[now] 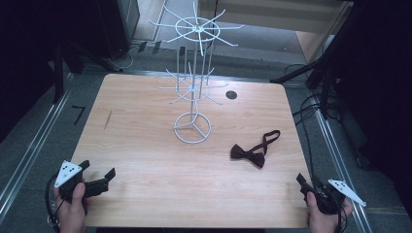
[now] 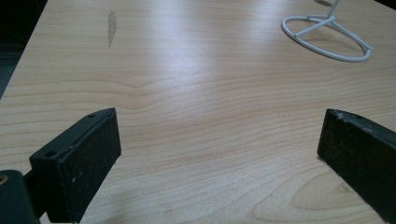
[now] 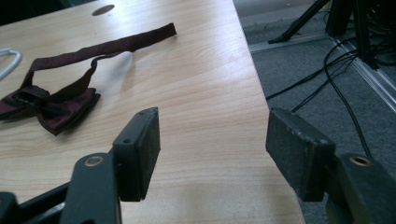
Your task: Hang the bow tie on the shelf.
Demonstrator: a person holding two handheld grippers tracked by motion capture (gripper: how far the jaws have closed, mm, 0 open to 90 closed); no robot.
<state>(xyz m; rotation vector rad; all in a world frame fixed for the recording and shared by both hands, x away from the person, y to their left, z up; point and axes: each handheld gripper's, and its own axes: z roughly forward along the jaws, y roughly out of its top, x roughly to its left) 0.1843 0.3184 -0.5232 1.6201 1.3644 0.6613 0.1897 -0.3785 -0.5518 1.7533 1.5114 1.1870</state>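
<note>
A dark maroon bow tie [image 1: 248, 154] with its strap looped behind it lies on the wooden table [image 1: 145, 160], right of centre. A white wire display stand [image 1: 193, 73] with radial hooks rises at the table's far middle, its ring base [image 2: 327, 37] flat on the wood. My left gripper [image 1: 99, 174] rests at the table's near left corner, jaws wide apart with bare wood between them. My right gripper [image 1: 306, 187] hovers at the near right corner, jaws apart and empty, straddling the table's right edge. The bow tie [image 3: 51, 105] lies ahead and to the left of it.
A round cable hole [image 1: 231, 95] sits in the table's far right part. A dark streak [image 1: 108, 119] marks the wood at the left. Black cables [image 3: 336, 88] run over the grey floor to the right, and metal rails [image 1: 29, 155] flank the table.
</note>
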